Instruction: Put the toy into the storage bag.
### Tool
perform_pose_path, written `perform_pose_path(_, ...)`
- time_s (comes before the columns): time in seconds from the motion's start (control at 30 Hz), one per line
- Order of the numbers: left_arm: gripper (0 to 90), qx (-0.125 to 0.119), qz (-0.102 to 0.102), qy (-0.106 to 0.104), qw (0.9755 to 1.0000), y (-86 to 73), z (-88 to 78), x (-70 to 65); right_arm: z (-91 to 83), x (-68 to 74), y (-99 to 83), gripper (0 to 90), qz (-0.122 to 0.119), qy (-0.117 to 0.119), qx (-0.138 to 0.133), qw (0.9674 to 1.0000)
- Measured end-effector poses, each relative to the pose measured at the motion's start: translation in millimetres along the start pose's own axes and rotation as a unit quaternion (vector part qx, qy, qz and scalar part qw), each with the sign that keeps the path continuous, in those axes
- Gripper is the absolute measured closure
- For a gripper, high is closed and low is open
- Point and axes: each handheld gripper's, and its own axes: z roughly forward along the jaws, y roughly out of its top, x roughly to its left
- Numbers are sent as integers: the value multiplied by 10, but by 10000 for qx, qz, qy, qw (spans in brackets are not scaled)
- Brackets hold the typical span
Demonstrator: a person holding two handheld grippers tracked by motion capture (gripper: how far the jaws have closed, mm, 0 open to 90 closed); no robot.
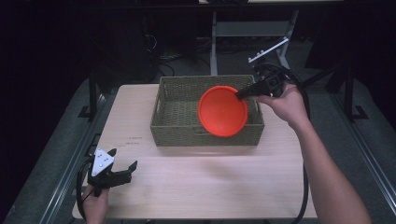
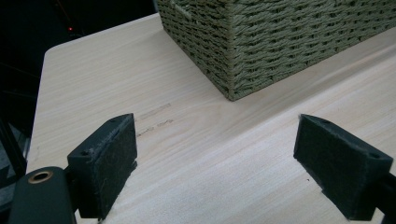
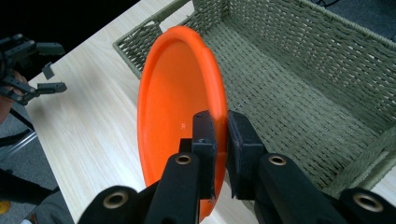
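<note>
An orange plate (image 1: 223,111) hangs tilted on edge above the woven green basket (image 1: 175,126) at the table's middle back. My right gripper (image 1: 241,94) is shut on the plate's rim at its upper right. In the right gripper view the plate (image 3: 173,107) stands nearly upright, its rim pinched by the right gripper (image 3: 222,122) above the basket's bare floor (image 3: 289,107). My left gripper (image 1: 125,164) rests open at the table's front left corner, nothing in it. In its own view the left gripper (image 2: 215,154) points at the basket's near corner (image 2: 231,70).
The light wooden table (image 1: 196,182) has wide bare room in front of the basket. Dark floor, a metal frame (image 1: 252,32) and cables lie beyond the table's back edge. The left hand and its gripper (image 3: 28,65) appear far off in the right gripper view.
</note>
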Motion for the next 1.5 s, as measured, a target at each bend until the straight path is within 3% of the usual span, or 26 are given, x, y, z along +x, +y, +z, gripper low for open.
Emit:
perform_pose_path(1.27, 128, 52, -16, 25, 10000, -4, -2, 34, 119, -310, 501, 823, 305, -243, 52, 9992)
perform_pose_path(1.5, 128, 29, -32, 29, 10000, -4, 5, 34, 237, -403, 537, 823, 434, -293, 107, 9986)
